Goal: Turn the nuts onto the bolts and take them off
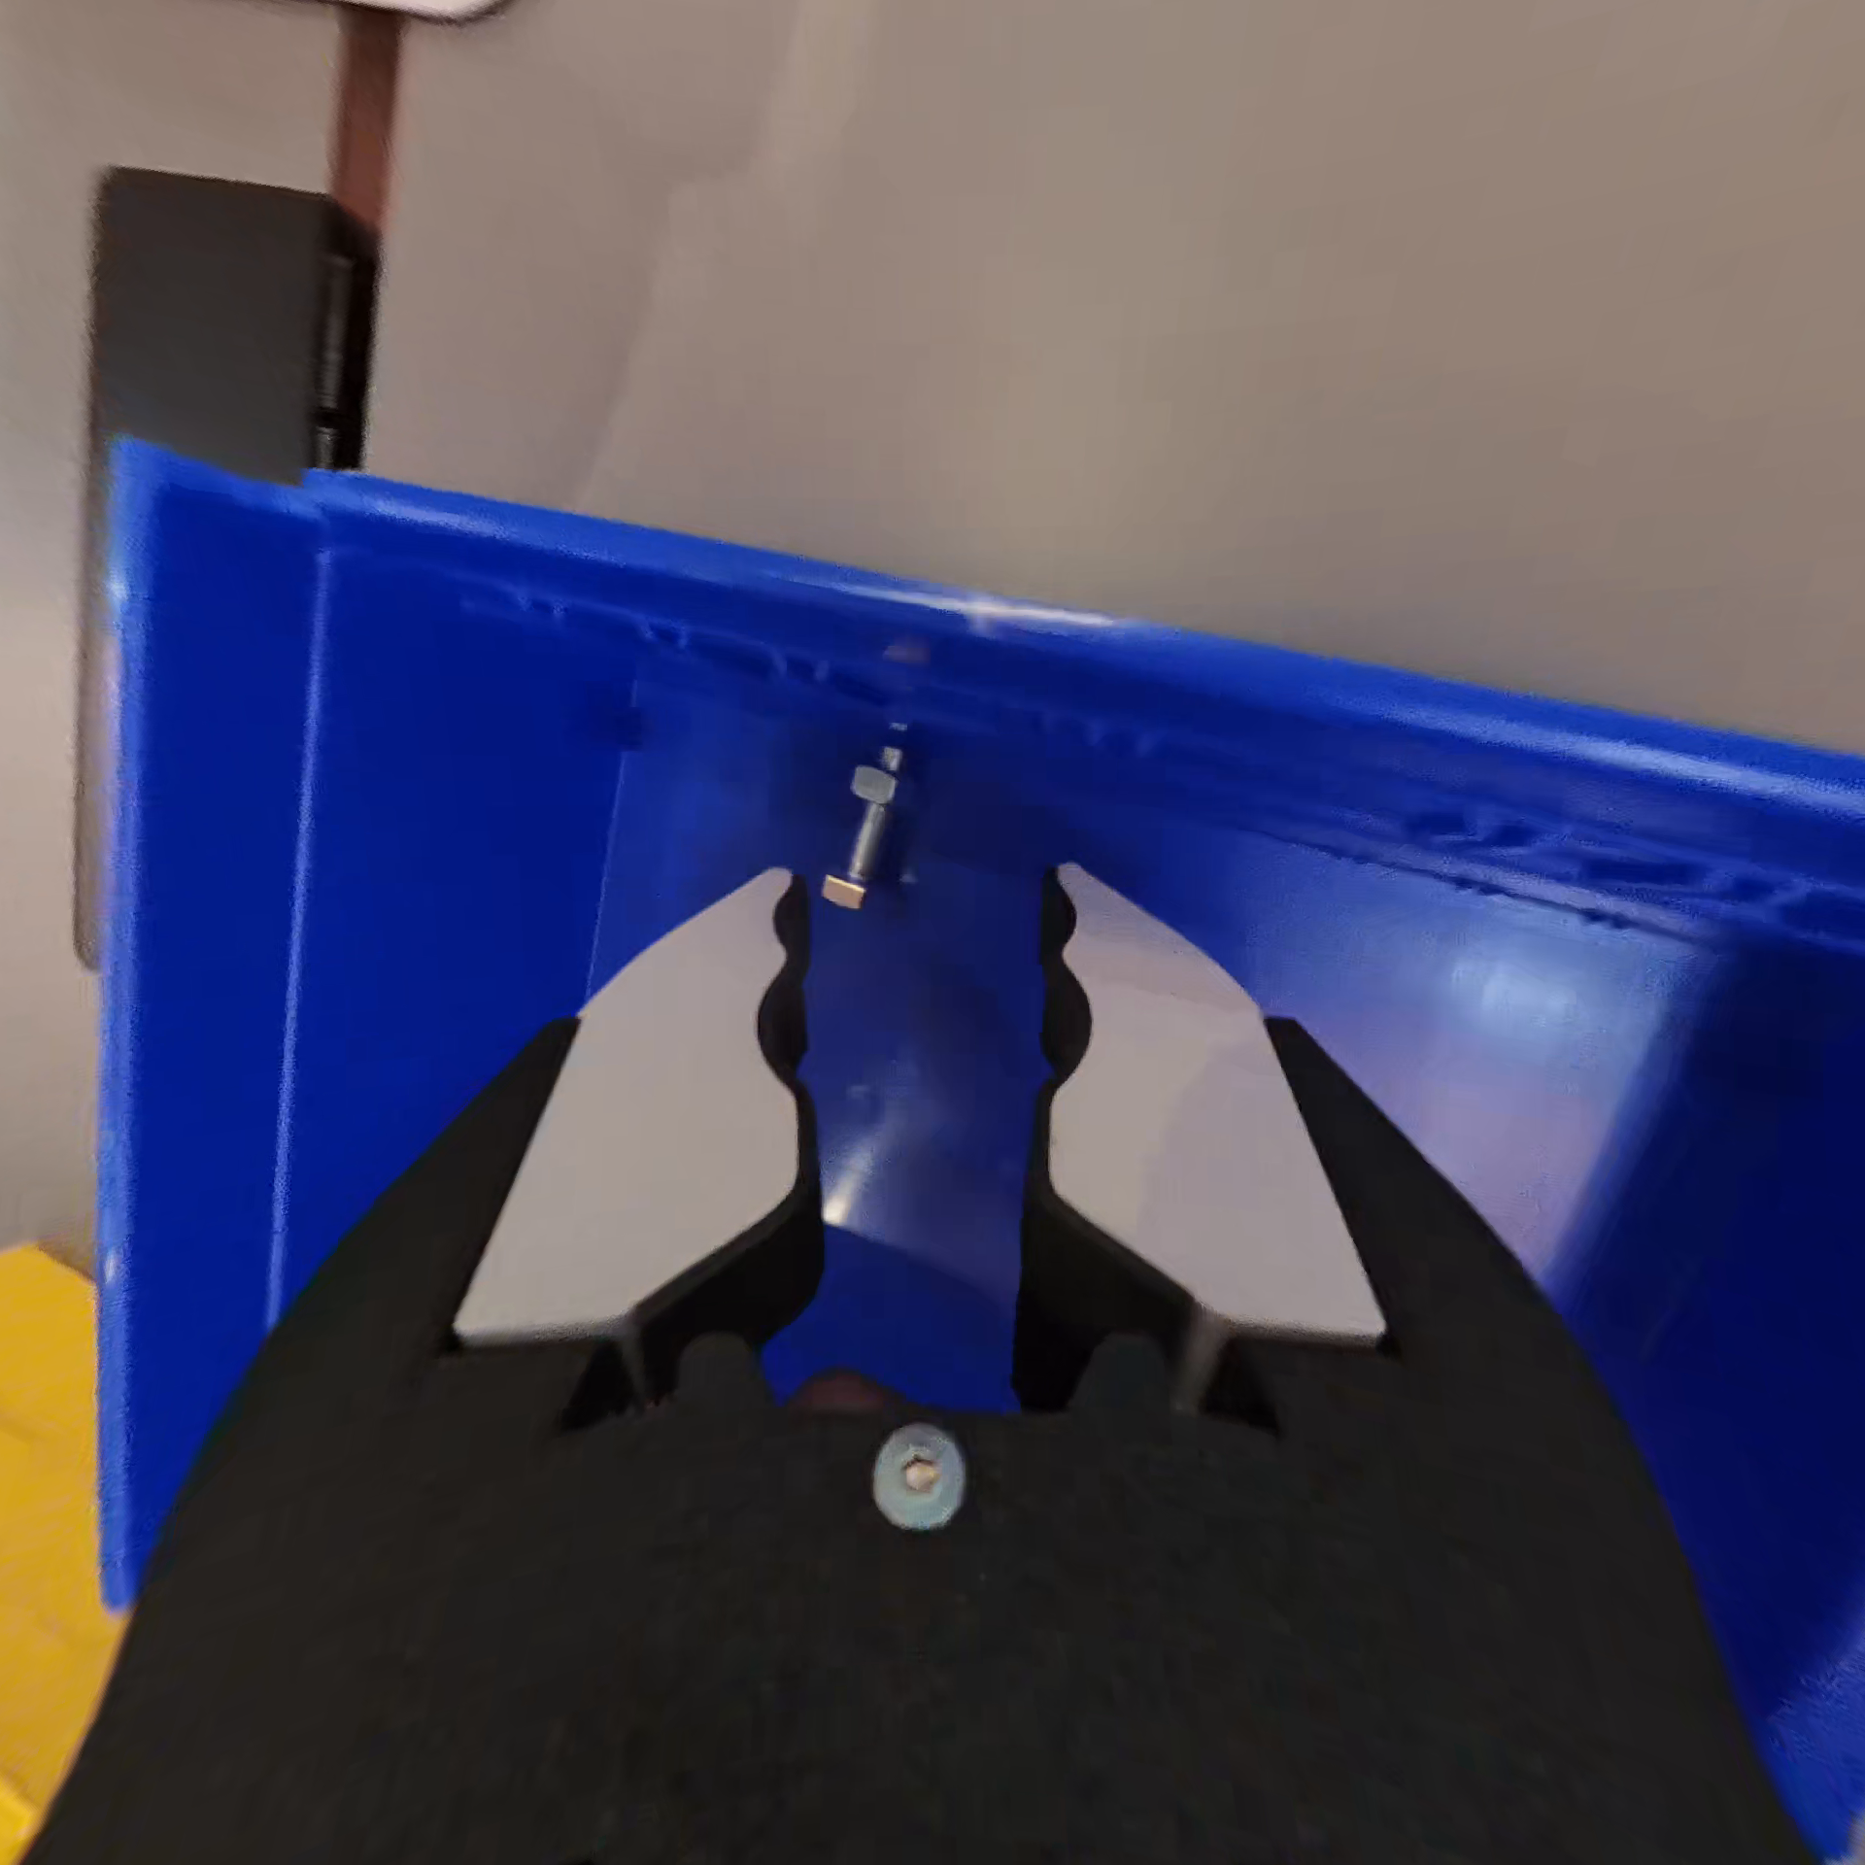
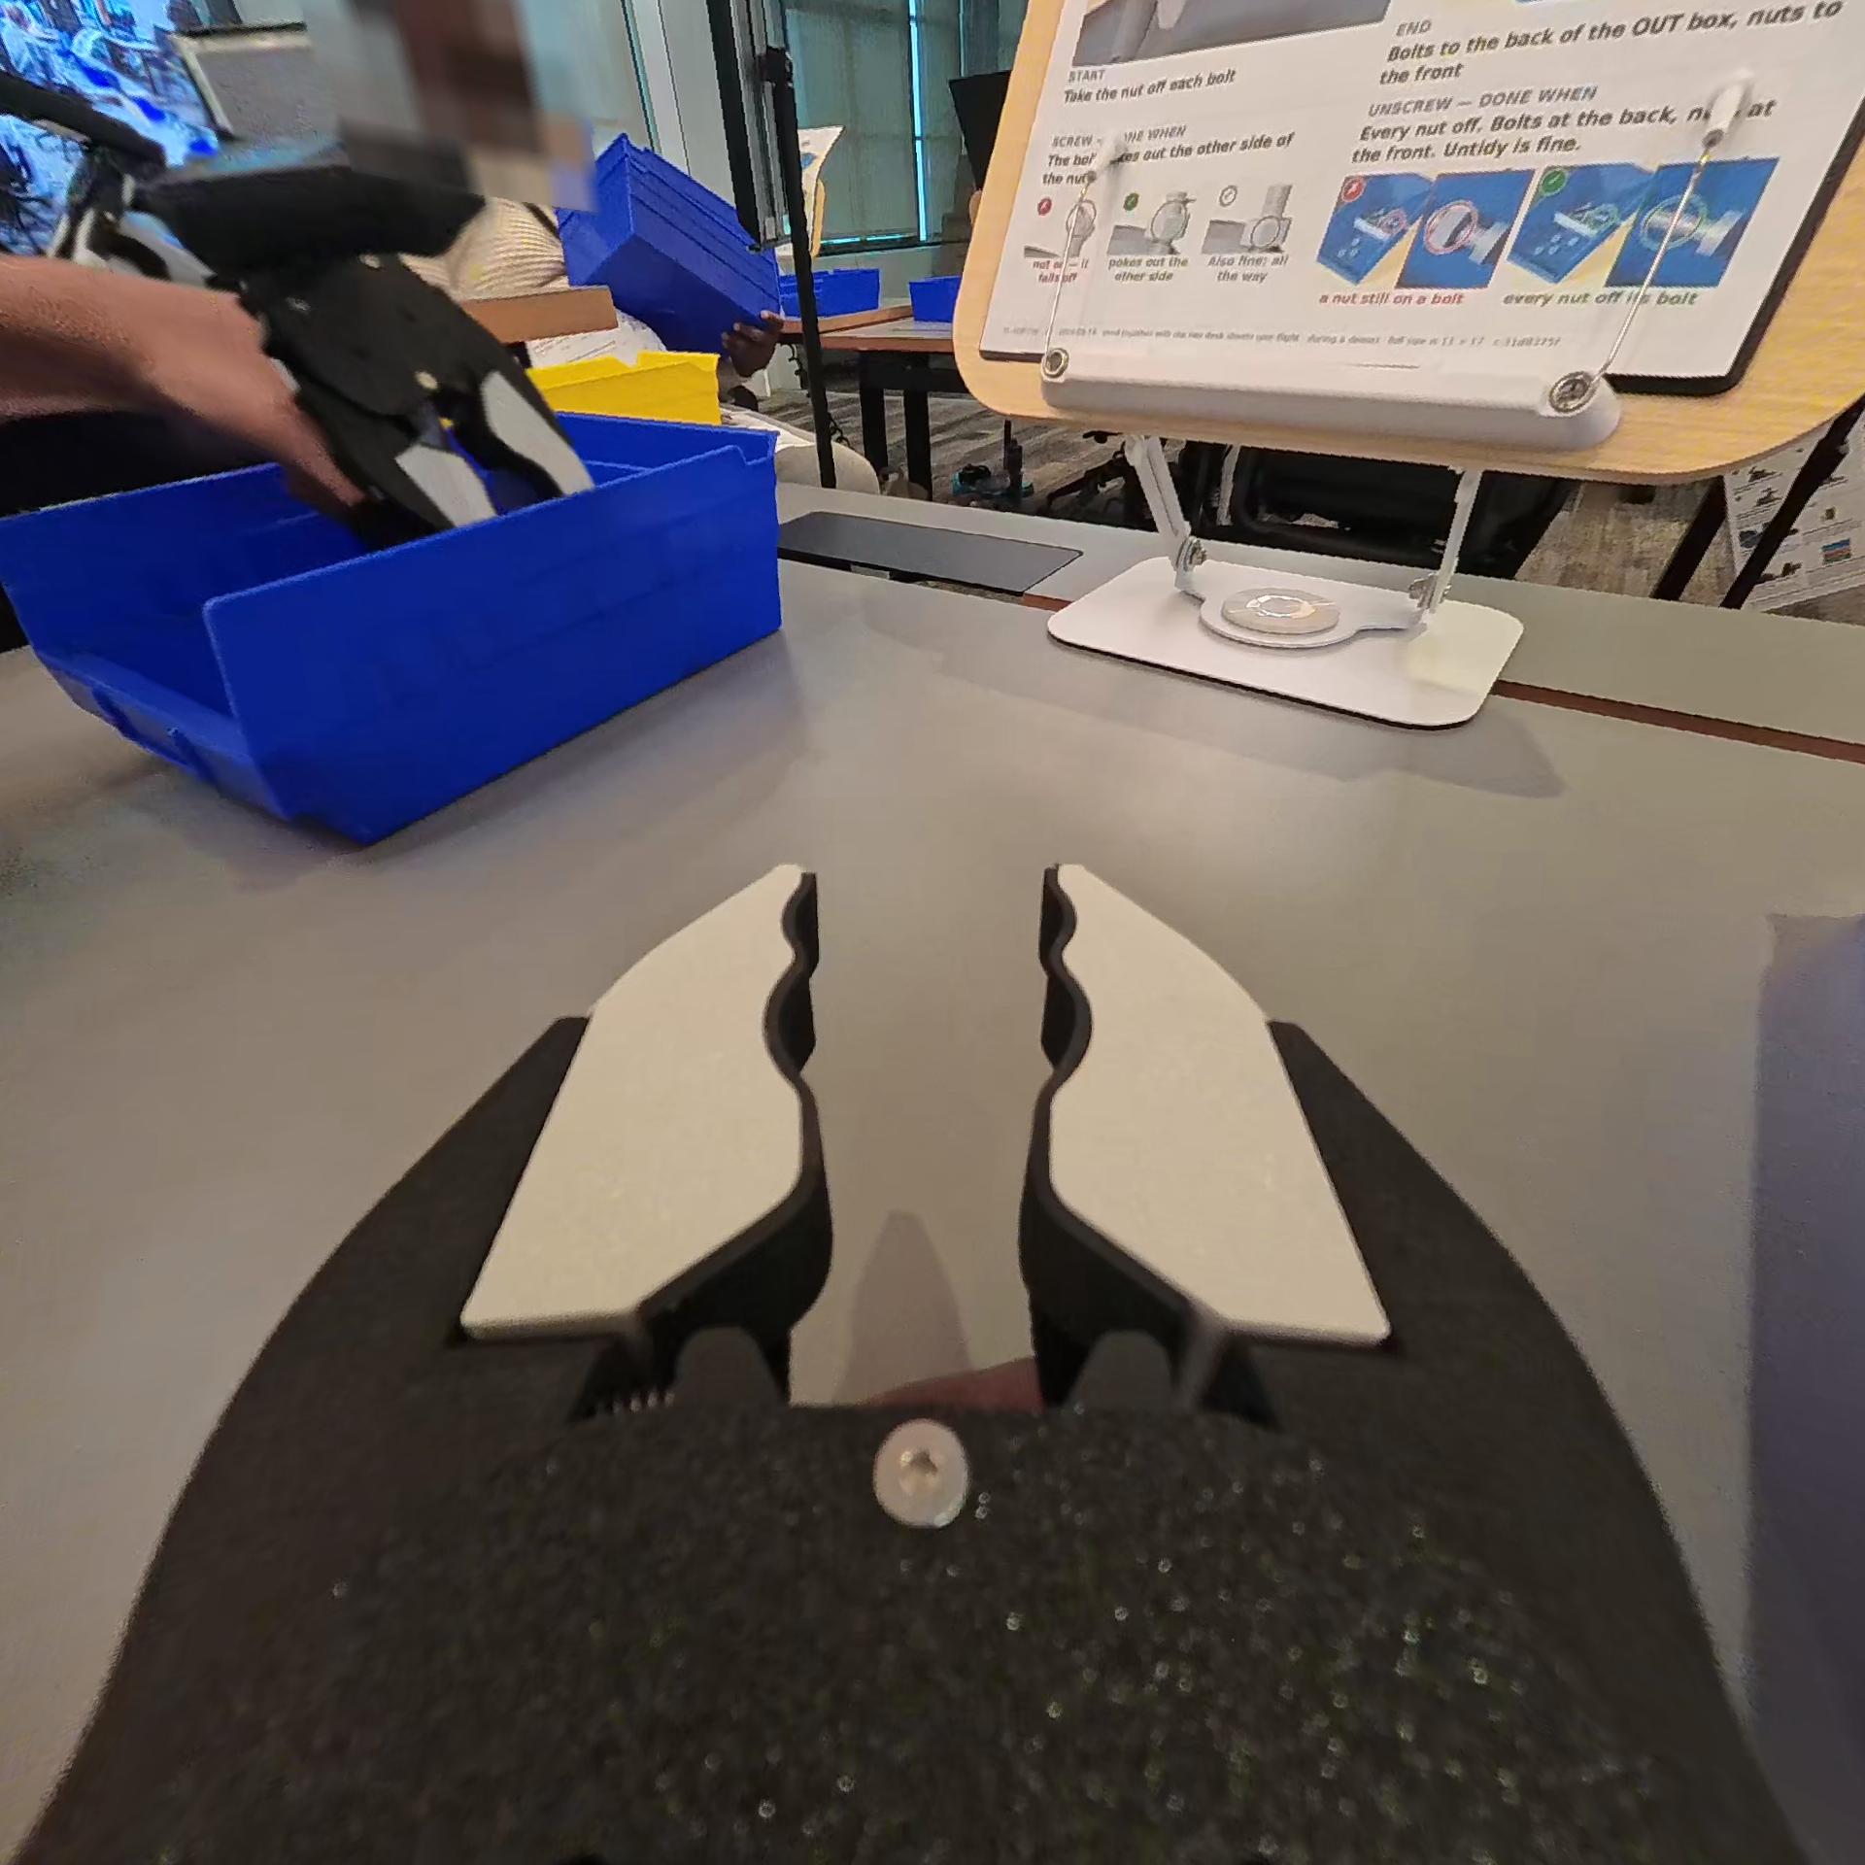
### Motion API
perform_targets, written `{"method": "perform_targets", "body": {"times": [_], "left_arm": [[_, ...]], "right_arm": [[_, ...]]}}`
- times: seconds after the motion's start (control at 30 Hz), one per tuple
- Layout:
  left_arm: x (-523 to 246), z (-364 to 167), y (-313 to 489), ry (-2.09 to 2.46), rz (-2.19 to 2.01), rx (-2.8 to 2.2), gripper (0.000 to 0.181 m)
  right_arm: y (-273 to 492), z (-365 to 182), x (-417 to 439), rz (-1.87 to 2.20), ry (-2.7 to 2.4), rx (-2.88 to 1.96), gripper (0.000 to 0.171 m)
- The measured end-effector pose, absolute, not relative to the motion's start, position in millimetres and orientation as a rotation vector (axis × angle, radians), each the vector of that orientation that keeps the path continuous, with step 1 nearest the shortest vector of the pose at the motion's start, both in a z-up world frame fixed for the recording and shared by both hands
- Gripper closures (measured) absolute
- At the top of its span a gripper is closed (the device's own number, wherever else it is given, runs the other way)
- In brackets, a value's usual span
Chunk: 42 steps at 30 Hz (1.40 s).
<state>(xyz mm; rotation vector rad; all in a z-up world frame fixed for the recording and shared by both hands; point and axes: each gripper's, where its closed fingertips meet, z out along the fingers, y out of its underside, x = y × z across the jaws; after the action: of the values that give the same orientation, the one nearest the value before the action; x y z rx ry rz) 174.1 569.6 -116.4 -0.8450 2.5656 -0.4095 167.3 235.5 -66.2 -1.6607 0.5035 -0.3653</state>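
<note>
A yellow bin point(image 1: 40, 1413) shows at the far left edge of the left wrist view, beside the blue bin point(image 1: 424, 908) that fills most of that picture. The left gripper point(image 1: 918, 883) reaches down into this blue bin with its jaws apart and nothing between them. Just past its left fingertip a bolt point(image 1: 870, 830) lies on the bin floor near the far wall, with a nut point(image 1: 872, 782) threaded on toward its far end; the picture is blurred, so finer detail cannot be made out. In the right wrist view the same bin stands at the left of the grey table point(image 2: 1009, 807), with a hand point(image 2: 151, 384) steering the left gripper into it. The right gripper point(image 2: 923, 883) hovers over bare table, jaws apart and empty, well away from the bin. Far right, a stand point(image 2: 1282, 616) holds an instruction sheet point(image 2: 1413, 182).
</note>
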Motion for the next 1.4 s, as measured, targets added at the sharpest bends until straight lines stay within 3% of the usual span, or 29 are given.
{"method": "perform_targets", "body": {"times": [0.47, 0.53, 0.6, 0.83, 1.13, 1.4], "left_arm": [[192, -155, 595, 2.848, -0.256, -0.729, 0.139], [198, -155, 597, 2.818, -0.241, -0.717, 0.165], [197, -155, 597, 2.831, -0.18, -0.695, 0.172], [182, -155, 581, 2.787, -0.291, -0.747, 0.175], [157, -130, 596, 2.596, -0.316, -0.809, 0.175], [147, -60, 582, 2.161, -0.522, -0.838, 0.175]], "right_arm": [[241, -69, 169, -0.416, 0.482, -1.693, 0.132], [241, -69, 170, -0.414, 0.486, -1.692, 0.132], [241, -69, 170, -0.415, 0.487, -1.691, 0.133], [241, -68, 168, -0.393, 0.481, -1.687, 0.135], [240, -68, 165, -0.358, 0.482, -1.677, 0.138], [243, -69, 164, -0.359, 0.463, -1.687, 0.139]]}}
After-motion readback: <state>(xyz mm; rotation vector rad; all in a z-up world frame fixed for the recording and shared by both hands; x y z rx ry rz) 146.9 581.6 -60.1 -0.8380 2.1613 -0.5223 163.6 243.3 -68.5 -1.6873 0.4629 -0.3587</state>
